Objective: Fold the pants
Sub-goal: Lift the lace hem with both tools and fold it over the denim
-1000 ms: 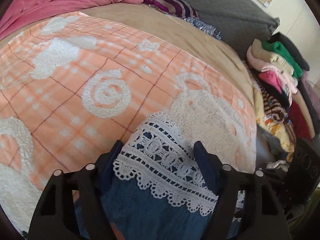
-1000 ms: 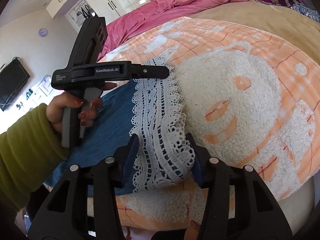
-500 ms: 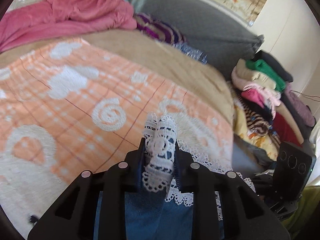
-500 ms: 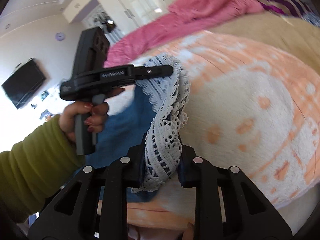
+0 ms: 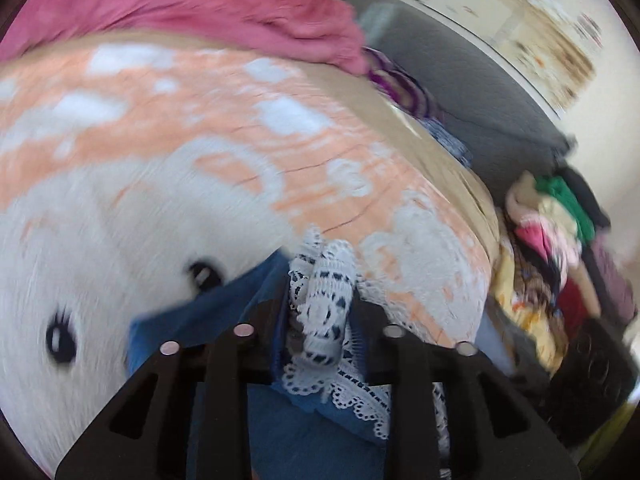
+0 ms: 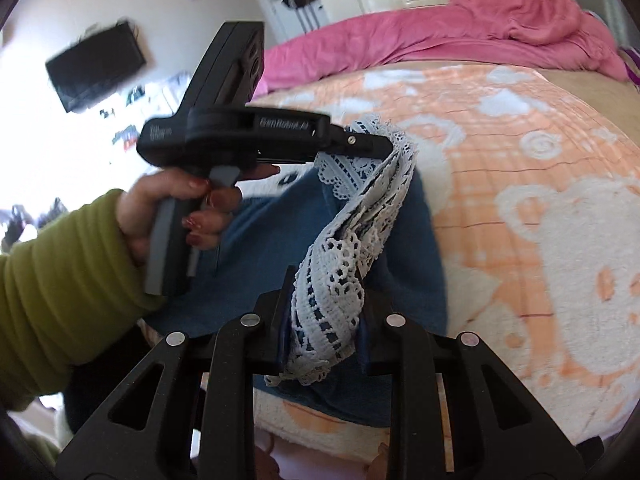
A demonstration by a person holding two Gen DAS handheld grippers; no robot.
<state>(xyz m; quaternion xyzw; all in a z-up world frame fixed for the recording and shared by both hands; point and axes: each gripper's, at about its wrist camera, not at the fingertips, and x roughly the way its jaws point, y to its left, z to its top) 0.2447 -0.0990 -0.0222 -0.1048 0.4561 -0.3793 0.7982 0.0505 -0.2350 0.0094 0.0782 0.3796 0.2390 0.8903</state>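
Observation:
The blue pants [image 6: 280,248] with a white lace hem [image 6: 360,216] lie partly on the orange and white blanket [image 6: 520,160], the hem end lifted off it. My right gripper [image 6: 324,312] is shut on one bunched part of the lace. In the left wrist view my left gripper [image 5: 320,304] pinches another bunch of lace hem [image 5: 324,292], its jaws opening slightly with the lace still pressed between them. Blue pants [image 5: 224,312] cloth hangs below it. The right wrist view shows the left gripper [image 6: 380,146] from the side, held by a hand [image 6: 172,200] in a green sleeve [image 6: 52,280].
A pink duvet [image 6: 460,36] lies bunched at the far side of the bed. A grey headboard [image 5: 460,80] and a pile of folded clothes [image 5: 560,240] stand at the right. A dark screen [image 6: 96,64] hangs on the wall at the left.
Both grippers have closed on the lace hem, which lay flat on the blanket before. They have lifted it and carried it across the bed, and the lace is now bunched and stretched between them.

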